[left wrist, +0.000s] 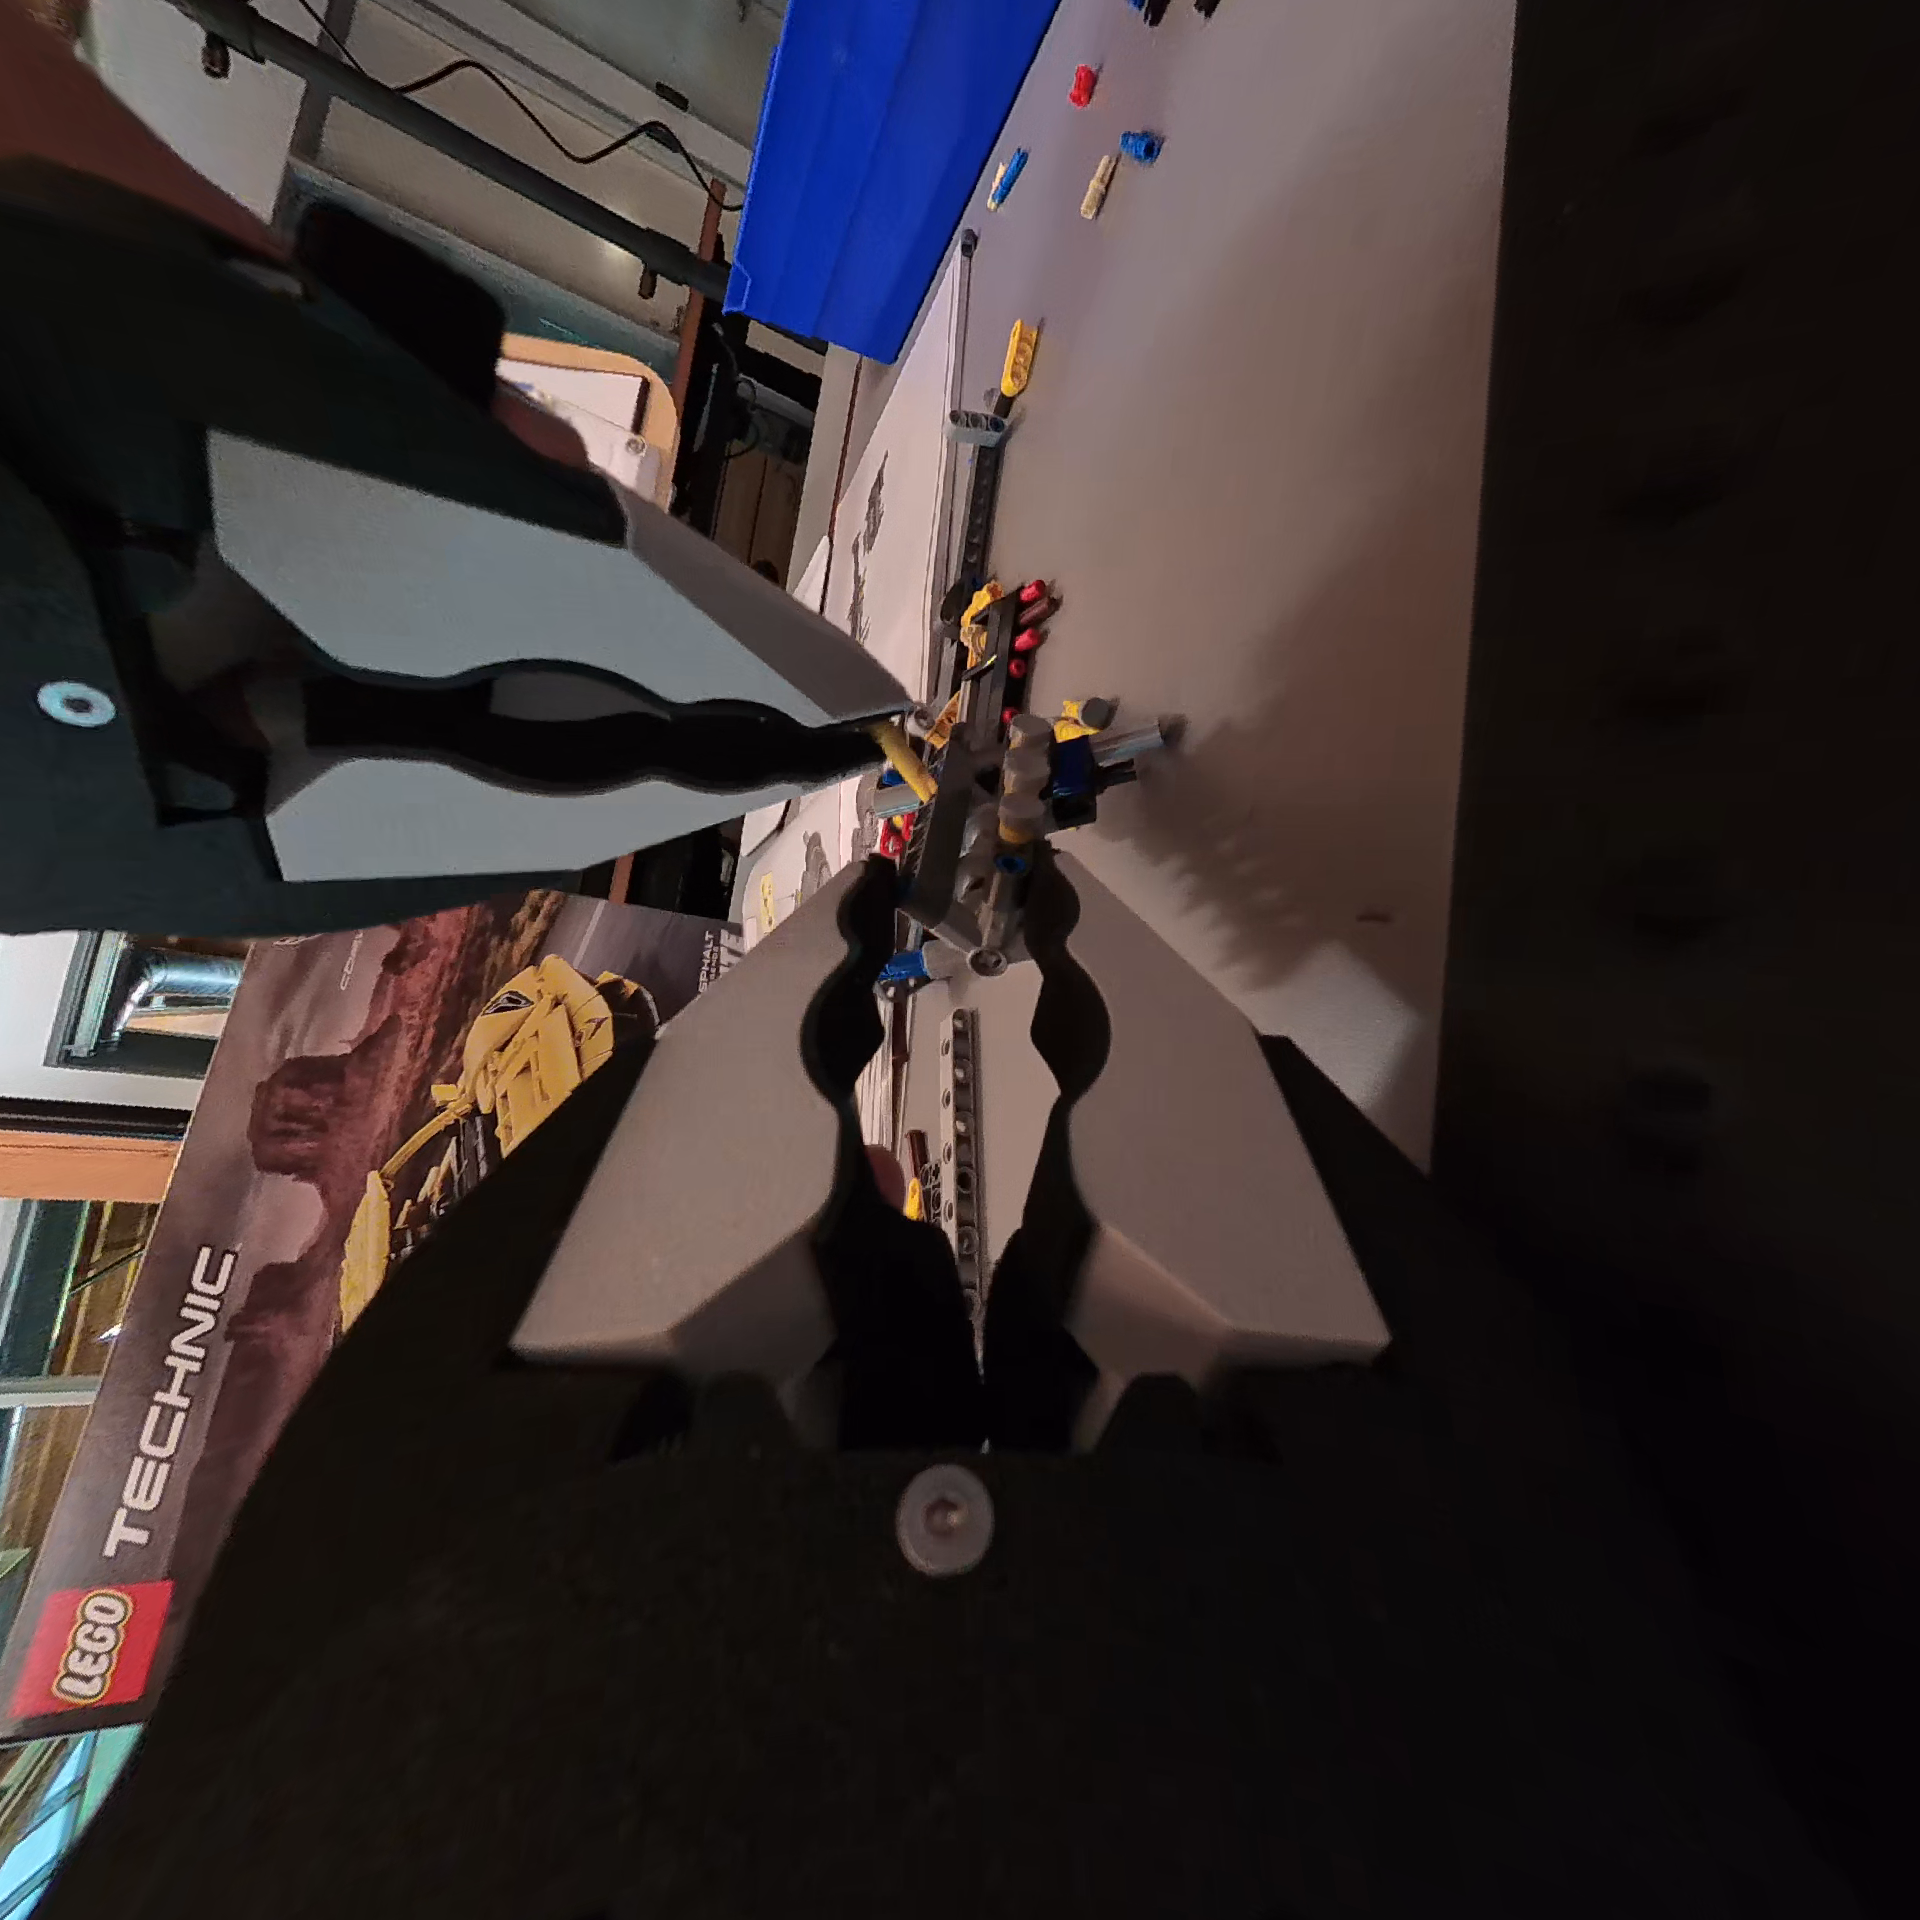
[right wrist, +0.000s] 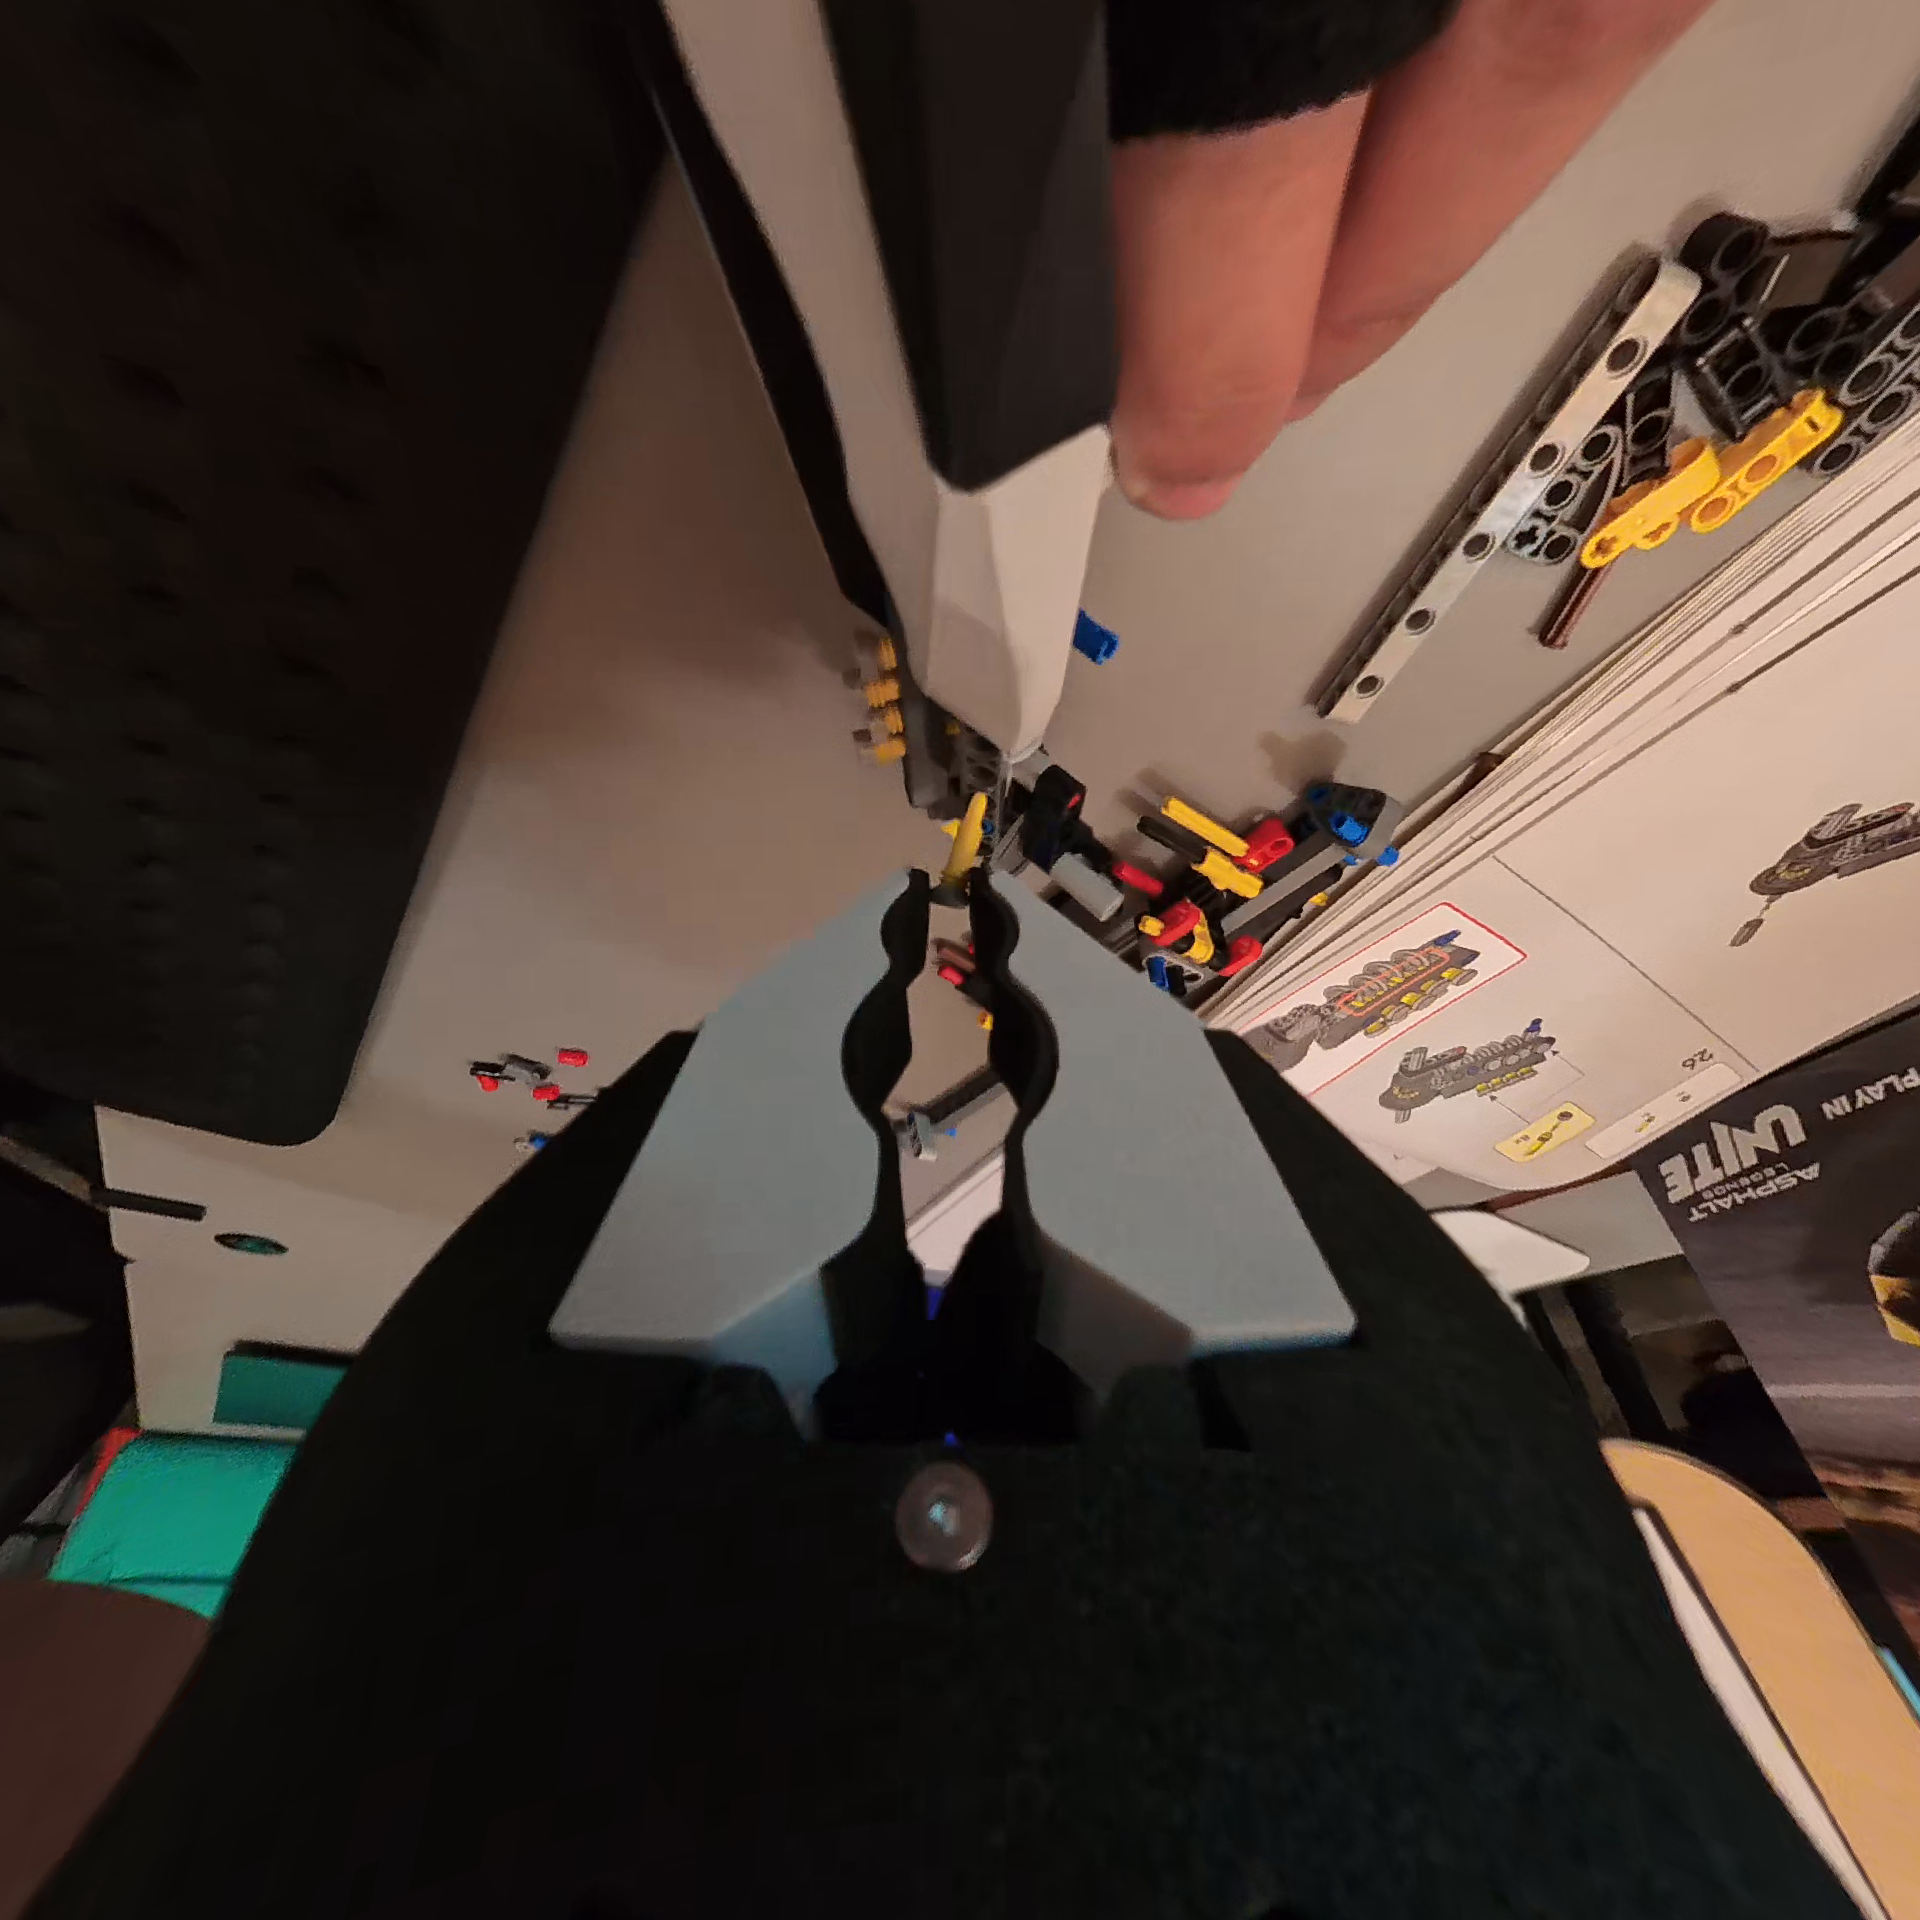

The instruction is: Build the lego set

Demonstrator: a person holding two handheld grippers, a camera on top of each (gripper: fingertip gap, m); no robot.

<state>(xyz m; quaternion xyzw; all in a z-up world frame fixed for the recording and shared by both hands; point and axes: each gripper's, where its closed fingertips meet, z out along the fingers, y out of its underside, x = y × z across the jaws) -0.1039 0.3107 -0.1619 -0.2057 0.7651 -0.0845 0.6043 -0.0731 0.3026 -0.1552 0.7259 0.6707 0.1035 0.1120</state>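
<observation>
My left gripper (left wrist: 961,871) is shut on a small grey Lego assembly (left wrist: 982,821) with blue and yellow parts, held just above the grey table (left wrist: 1247,436). My right gripper (right wrist: 945,881) is shut on a thin yellow axle (right wrist: 968,836), whose free end touches the assembly (right wrist: 951,764). In the left wrist view the right gripper (left wrist: 902,727) comes in from the left with the axle (left wrist: 906,771) sticking out of its tips. In the right wrist view the left gripper (right wrist: 1013,740) comes down from above, with a hand (right wrist: 1236,312) behind it.
A partly built black, red and yellow chassis (right wrist: 1216,883) lies beside the open instruction booklet (right wrist: 1621,810). Long grey beams and a yellow beam (right wrist: 1725,468) lie nearby. Loose pins (left wrist: 1099,185) are scattered before a blue bin (left wrist: 862,156). The set's box (left wrist: 312,1195) stands left. A black panel (left wrist: 1714,831) borders the table. Less than 4 cm separates the two grippers' tips.
</observation>
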